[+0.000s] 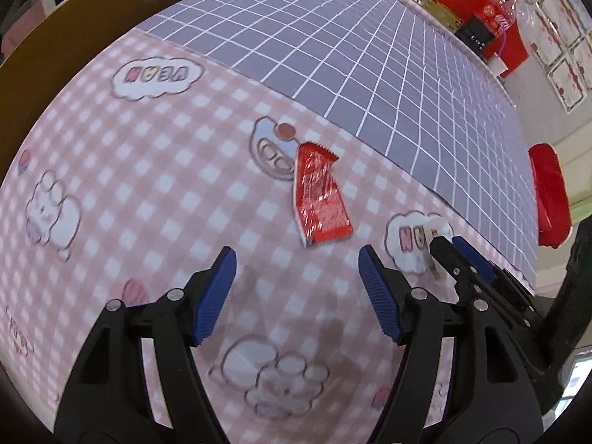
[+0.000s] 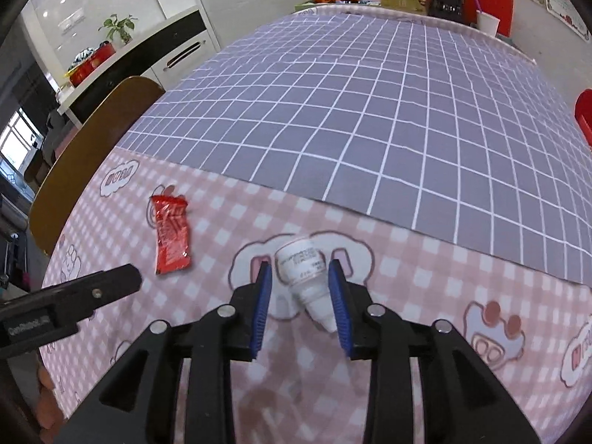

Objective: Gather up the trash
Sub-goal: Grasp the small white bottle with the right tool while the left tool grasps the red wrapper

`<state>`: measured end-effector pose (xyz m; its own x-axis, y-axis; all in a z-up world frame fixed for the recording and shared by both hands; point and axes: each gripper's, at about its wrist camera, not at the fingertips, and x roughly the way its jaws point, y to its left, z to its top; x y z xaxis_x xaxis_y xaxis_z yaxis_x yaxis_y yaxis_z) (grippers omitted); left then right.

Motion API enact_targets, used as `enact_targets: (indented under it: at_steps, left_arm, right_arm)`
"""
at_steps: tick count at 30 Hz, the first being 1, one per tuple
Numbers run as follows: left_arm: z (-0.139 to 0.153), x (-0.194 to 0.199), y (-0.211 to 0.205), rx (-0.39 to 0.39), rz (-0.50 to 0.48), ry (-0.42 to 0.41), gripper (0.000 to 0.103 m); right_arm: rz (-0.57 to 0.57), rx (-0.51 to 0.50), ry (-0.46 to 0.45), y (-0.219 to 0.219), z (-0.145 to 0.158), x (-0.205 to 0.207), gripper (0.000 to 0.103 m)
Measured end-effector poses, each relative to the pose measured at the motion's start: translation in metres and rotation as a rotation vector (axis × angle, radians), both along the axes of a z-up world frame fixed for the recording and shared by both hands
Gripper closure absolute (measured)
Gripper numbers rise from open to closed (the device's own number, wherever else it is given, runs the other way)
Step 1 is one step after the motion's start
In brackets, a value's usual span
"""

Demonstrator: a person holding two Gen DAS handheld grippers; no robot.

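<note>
Wrapper (image 1: pixel 321 196) lies on pink checked tablecloth (image 1: pixel 148 185).

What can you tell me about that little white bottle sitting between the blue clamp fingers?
The small white bottle looks like plastic, with a printed label around its body and a tapering nozzle end that points toward the camera. It lies on its side on the pink checked tablecloth, over a cloud-shaped cartoon print. The right gripper straddles it: both blue pads flank it, with a gap showing on each side. The label text is too small to read.
</note>
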<state>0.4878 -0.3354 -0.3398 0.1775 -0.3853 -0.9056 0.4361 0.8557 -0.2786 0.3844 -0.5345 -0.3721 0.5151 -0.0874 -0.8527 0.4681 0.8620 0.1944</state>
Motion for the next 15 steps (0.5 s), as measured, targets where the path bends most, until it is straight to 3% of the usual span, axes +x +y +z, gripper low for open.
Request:
enact_targets:
  at_steps: [15]
  left_arm:
    - [-0.018,0.040,-0.048,0.070,-0.016,-0.114,0.036]
  right_arm:
    - [0.049,0.030,-0.068,0.000,0.009,0.029,0.077]
